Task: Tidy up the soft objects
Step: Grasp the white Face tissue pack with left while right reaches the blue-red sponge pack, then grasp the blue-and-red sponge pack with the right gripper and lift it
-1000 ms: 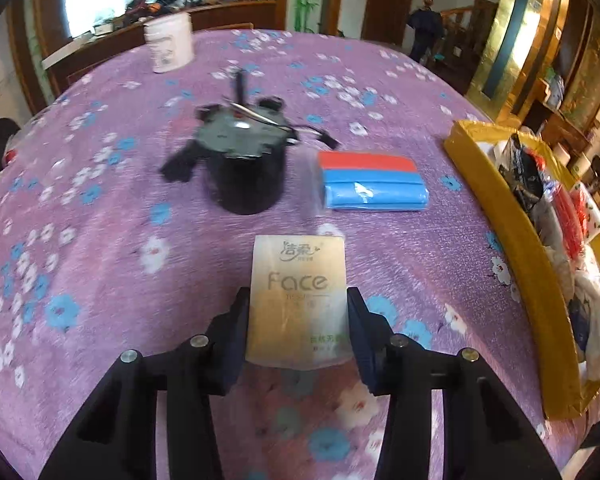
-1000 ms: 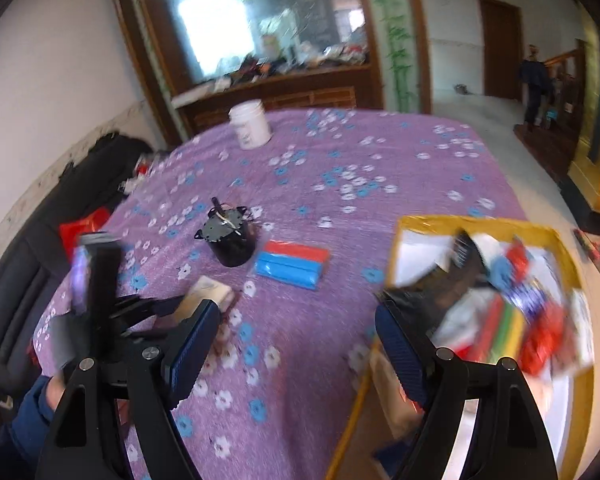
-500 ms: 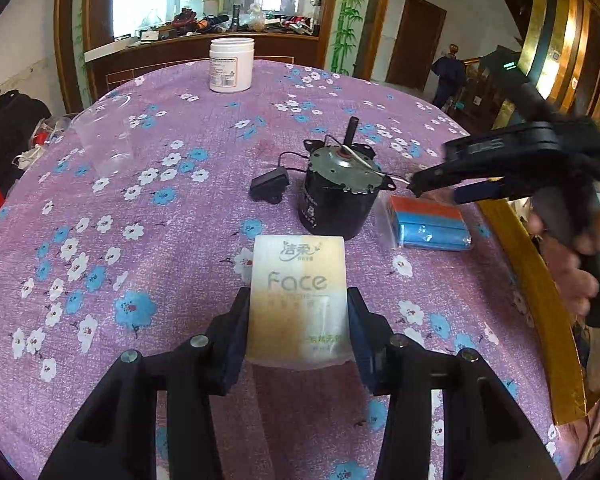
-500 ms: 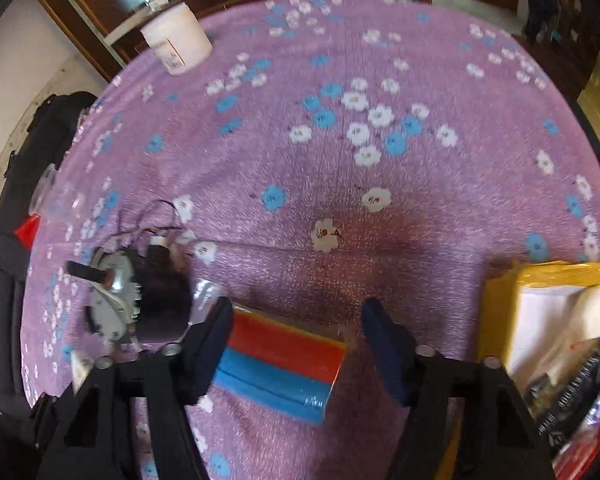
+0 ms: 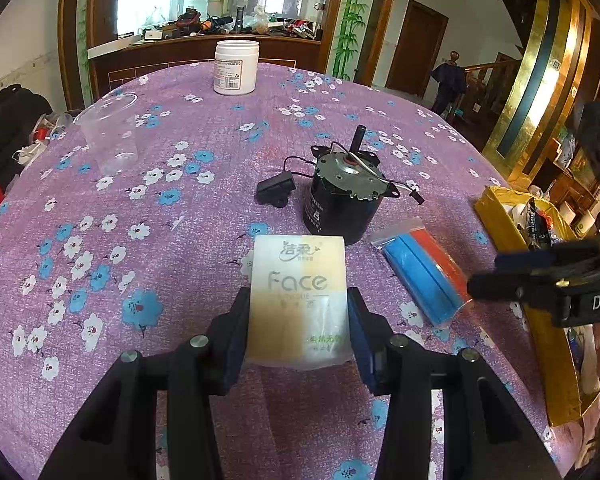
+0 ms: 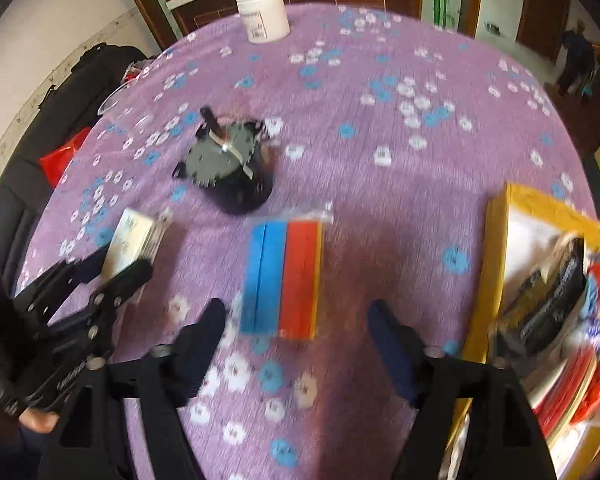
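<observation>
My left gripper (image 5: 298, 320) is shut on a beige "Face" tissue pack (image 5: 298, 292), held just over the purple flowered tablecloth; the pack also shows in the right wrist view (image 6: 134, 240). A blue and red sponge pack in a clear bag (image 6: 284, 276) lies on the cloth, also visible in the left wrist view (image 5: 424, 276). My right gripper (image 6: 298, 320) is open, its fingers either side of the near end of the sponge pack. A yellow box (image 6: 496, 240) with several packets stands to the right.
A black motor with a shaft and wires (image 5: 346, 200) stands just behind the tissue pack. A clear plastic cup (image 5: 110, 136) and a white jar (image 5: 236, 66) stand farther back. The yellow box (image 5: 500, 220) sits at the table's right edge.
My right gripper has swung from the yellow box over to the sponge pack and come down around its near end. My left gripper keeps the tissue pack and has turned to the left.
</observation>
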`<state>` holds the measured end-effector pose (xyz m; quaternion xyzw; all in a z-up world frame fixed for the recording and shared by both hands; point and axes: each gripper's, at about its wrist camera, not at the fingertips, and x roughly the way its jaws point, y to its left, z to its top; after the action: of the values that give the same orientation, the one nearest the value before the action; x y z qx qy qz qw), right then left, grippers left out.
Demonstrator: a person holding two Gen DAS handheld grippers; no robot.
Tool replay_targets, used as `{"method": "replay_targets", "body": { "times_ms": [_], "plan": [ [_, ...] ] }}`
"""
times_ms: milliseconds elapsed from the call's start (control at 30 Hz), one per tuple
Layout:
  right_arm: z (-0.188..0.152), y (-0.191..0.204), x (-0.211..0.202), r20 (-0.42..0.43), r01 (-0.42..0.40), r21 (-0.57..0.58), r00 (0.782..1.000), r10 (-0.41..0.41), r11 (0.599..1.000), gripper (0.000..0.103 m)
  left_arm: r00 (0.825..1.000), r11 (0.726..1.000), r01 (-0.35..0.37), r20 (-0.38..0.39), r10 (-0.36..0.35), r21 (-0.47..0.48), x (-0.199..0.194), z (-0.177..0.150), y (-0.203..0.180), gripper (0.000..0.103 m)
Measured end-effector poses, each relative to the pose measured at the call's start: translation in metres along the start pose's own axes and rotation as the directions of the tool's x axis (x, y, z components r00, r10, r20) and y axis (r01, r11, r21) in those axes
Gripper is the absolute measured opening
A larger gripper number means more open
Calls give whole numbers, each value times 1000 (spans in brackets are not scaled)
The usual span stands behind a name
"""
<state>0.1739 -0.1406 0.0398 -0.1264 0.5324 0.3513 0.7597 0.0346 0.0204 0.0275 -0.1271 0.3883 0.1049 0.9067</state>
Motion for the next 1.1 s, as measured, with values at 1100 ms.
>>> {"method": "replay_targets", "body": {
  "times_ms": [1100],
  "plan": [
    [-65,21,-22,249,-56,177,969,10,983,46,994,995,-41,106,32,87,-16,-5,-21,44]
  ]
}}
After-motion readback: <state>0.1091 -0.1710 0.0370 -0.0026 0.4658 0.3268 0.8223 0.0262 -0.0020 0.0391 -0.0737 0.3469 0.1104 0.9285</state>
